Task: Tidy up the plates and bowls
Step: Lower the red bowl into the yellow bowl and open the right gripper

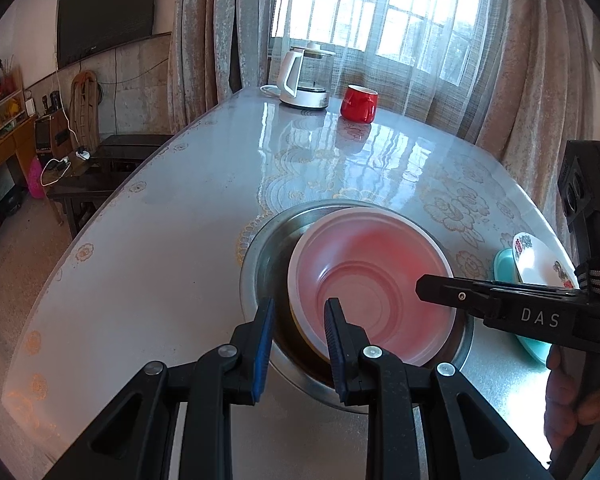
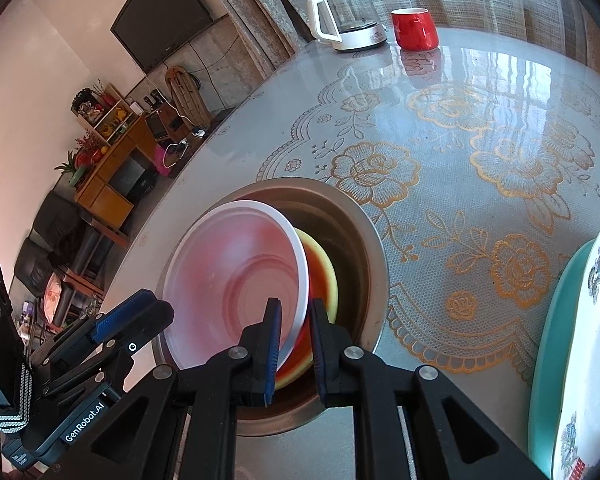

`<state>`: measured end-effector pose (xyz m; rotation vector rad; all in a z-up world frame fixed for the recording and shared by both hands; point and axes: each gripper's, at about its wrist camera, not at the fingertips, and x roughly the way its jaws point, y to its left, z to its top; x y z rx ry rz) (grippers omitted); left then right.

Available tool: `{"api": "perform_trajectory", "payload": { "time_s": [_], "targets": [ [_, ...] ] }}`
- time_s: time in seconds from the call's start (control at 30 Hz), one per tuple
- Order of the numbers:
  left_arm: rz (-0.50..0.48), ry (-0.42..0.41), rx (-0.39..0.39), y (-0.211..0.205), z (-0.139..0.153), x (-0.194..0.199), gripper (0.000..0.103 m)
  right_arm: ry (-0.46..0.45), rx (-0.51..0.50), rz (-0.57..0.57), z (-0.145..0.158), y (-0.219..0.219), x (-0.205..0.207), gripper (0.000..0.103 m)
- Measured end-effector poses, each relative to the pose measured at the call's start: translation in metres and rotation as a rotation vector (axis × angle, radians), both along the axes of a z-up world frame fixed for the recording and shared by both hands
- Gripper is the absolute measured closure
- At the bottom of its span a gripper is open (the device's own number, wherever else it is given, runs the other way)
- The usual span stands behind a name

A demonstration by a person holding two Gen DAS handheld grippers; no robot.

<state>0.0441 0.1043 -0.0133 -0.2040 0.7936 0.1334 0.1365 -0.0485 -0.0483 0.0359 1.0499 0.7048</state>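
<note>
A translucent white plastic bowl (image 1: 380, 272) (image 2: 236, 272) with a pink tint lies tilted inside a steel basin (image 1: 256, 248) (image 2: 364, 240) on the table. Under it sits a red bowl with a yellow rim (image 2: 320, 272). My right gripper (image 2: 295, 306) (image 1: 420, 286) is shut on the near rims of these two stacked bowls. My left gripper (image 1: 300, 306) (image 2: 156, 304) straddles the white bowl's opposite rim, one finger inside and one outside. A dark gap shows between the outer pad and the rim, so it stands open.
A white floral plate (image 1: 536, 256) (image 2: 596, 320) rests on a teal plate (image 1: 504, 264) (image 2: 552, 320) at the table's right edge. A red mug (image 1: 359, 103) (image 2: 415, 29) and a white kettle (image 1: 304, 80) (image 2: 348, 16) stand at the far end by the window.
</note>
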Motion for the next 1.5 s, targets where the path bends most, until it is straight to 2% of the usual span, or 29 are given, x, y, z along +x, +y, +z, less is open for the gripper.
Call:
{"api": "perform_trajectory", "payload": {
  "time_s": [0.2,0.3,0.63,1.0,1.3,1.5],
  "targets": [
    [-0.004,0.004,-0.001,-0.0006,0.0003,-0.0016,0.077,0.007,0.005,0.004,0.0022,-0.0025,-0.0036,0.089],
    [0.0,0.003,-0.001,-0.001,0.0012,-0.0029,0.077,0.047,0.027,-0.001,0.001,-0.0057,-0.0008,0.089],
    [0.009,0.006,0.012,-0.0016,0.0006,-0.0065,0.077,0.039,0.024,-0.015,0.0008,-0.0075,-0.0041,0.087],
    [0.015,0.011,0.018,-0.002,-0.0009,-0.0096,0.077,0.022,0.012,-0.025,-0.0008,-0.0086,-0.0035,0.087],
    [0.027,0.019,0.032,-0.0003,-0.004,-0.0078,0.077,-0.042,-0.038,-0.009,0.0008,0.0003,-0.0087,0.088],
    [0.037,0.015,0.054,0.0003,-0.0037,-0.0063,0.077,-0.055,-0.036,-0.014,-0.0006,-0.0014,-0.0073,0.088]
  ]
}}
